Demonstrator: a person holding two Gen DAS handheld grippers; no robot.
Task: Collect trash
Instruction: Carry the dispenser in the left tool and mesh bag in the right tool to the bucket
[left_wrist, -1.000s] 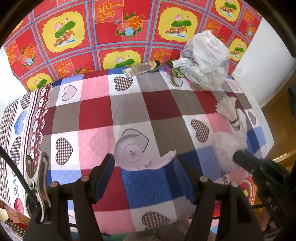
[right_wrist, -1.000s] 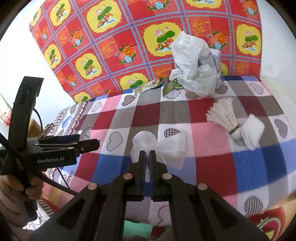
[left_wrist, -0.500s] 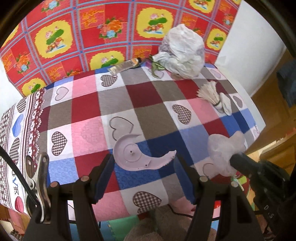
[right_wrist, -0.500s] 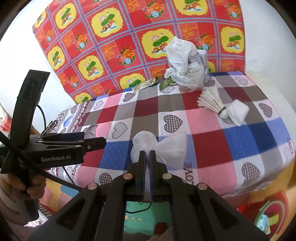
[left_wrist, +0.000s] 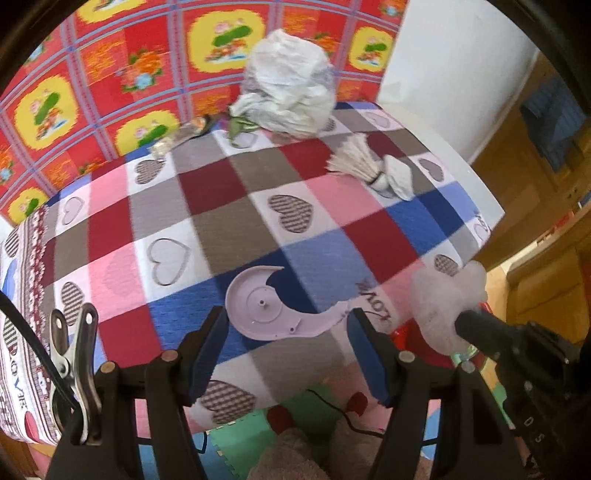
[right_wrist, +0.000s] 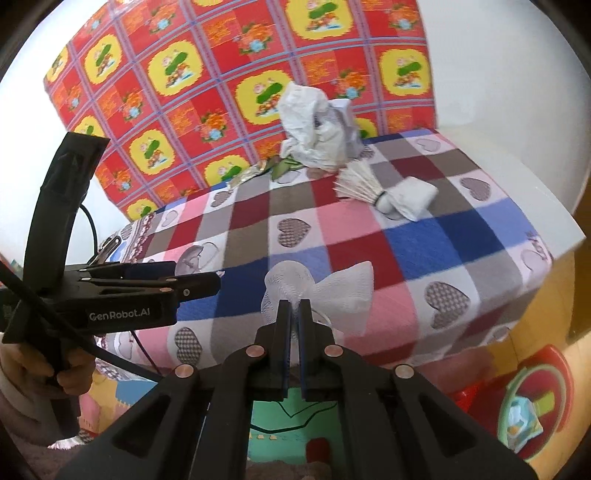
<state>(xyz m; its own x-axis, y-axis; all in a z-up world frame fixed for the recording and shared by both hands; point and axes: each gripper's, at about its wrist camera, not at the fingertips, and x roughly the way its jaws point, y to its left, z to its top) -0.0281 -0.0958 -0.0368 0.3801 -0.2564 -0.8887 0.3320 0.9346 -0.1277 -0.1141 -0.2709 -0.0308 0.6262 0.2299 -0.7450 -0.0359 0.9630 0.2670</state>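
Observation:
My left gripper (left_wrist: 288, 332) is shut on a lilac plastic tape-dispenser shell (left_wrist: 273, 306), held by its edges between wide-set jaws above the table's front edge. My right gripper (right_wrist: 294, 314) is shut on a white foam net sleeve (right_wrist: 325, 291) and holds it off the front of the table. The sleeve also shows in the left wrist view (left_wrist: 447, 295). On the checked heart tablecloth (right_wrist: 406, 236) lie a white shuttlecock (right_wrist: 358, 182), a folded white tissue (right_wrist: 410, 197), a crumpled white plastic bag (right_wrist: 317, 129), green leaves (right_wrist: 282, 166) and a foil tube (right_wrist: 247, 175).
A red and yellow flowered cloth (right_wrist: 207, 85) hangs behind the table. A red bin (right_wrist: 532, 398) with trash in it stands on the floor at lower right. Coloured foam mats (left_wrist: 243, 439) cover the floor. Wooden furniture (left_wrist: 546, 206) is to the right.
Both grippers have pulled back from the table and lifted, each still holding its piece. The table's front edge and the floor have come into view.

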